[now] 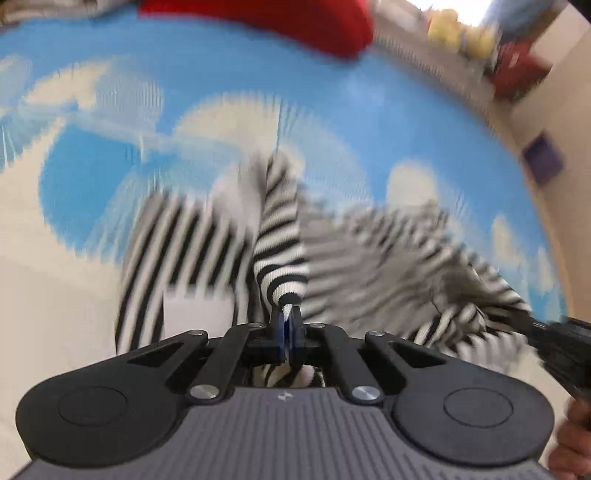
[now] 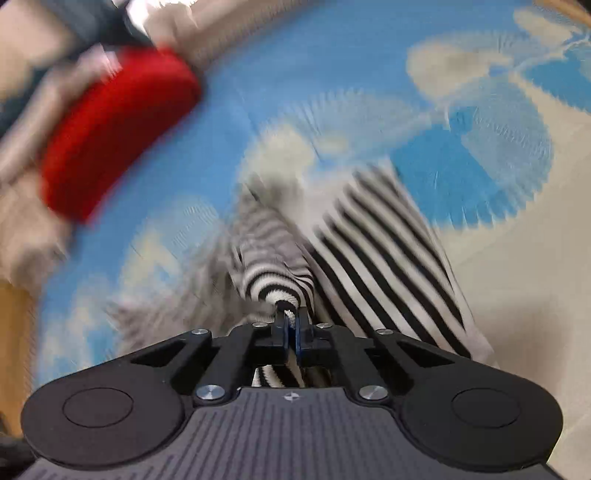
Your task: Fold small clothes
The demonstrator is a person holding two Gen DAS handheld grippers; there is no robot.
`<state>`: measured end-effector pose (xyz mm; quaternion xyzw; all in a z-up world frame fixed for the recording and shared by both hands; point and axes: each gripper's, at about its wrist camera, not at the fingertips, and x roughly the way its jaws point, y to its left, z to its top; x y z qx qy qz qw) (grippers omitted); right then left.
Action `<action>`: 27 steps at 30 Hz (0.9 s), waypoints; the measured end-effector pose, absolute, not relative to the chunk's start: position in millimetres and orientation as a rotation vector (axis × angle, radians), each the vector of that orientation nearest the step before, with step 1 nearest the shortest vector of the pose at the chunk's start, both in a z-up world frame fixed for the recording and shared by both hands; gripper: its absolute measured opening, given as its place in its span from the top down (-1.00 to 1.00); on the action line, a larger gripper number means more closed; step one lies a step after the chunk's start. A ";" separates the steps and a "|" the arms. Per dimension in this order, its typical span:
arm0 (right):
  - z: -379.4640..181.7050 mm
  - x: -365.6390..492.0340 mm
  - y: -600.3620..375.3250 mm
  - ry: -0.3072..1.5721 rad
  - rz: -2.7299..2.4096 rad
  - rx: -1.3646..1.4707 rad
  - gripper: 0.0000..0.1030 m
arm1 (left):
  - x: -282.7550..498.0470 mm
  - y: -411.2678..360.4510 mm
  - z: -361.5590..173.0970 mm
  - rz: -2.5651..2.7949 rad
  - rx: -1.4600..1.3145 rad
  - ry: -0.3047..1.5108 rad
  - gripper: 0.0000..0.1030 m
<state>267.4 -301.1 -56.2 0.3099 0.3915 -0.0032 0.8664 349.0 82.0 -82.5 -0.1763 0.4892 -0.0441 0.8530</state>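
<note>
A black-and-white striped garment point(image 1: 280, 236) hangs bunched over a blue cloth with white clouds point(image 1: 229, 74). My left gripper point(image 1: 287, 314) is shut on a fold of the striped fabric and lifts it. My right gripper point(image 2: 291, 317) is shut on another edge of the same garment point(image 2: 384, 258), which trails away to the right in its view. The right gripper also shows at the right edge of the left wrist view point(image 1: 561, 343), pinching the stripes. Both views are motion-blurred.
A folded red garment point(image 1: 280, 18) lies at the far edge of the cloud cloth; it shows at upper left in the right wrist view point(image 2: 114, 125). Blurred yellow and red items point(image 1: 480, 44) stand beyond the cloth at upper right. A cream surface point(image 2: 524, 295) borders the cloth.
</note>
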 end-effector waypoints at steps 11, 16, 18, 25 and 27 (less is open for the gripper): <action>-84.9 229.9 -277.4 1.130 -0.043 0.457 0.86 | 353.4 127.4 -127.7 0.038 -0.406 1.290 0.80; -81.7 246.3 -295.0 1.023 -0.102 0.534 -0.05 | 350.7 136.8 -106.8 0.028 -0.444 1.221 0.21; -85.7 252.3 -302.0 1.018 -0.133 0.561 -0.05 | 350.3 134.6 -102.7 0.002 -0.481 1.218 0.21; -116.5 266.9 -320.9 1.082 -0.151 0.692 0.04 | 345.7 110.3 -120.3 -0.016 -0.554 1.304 0.34; -123.3 268.8 -318.1 1.104 -0.135 0.706 0.45 | 346.8 105.3 -122.9 -0.019 -0.523 1.304 0.69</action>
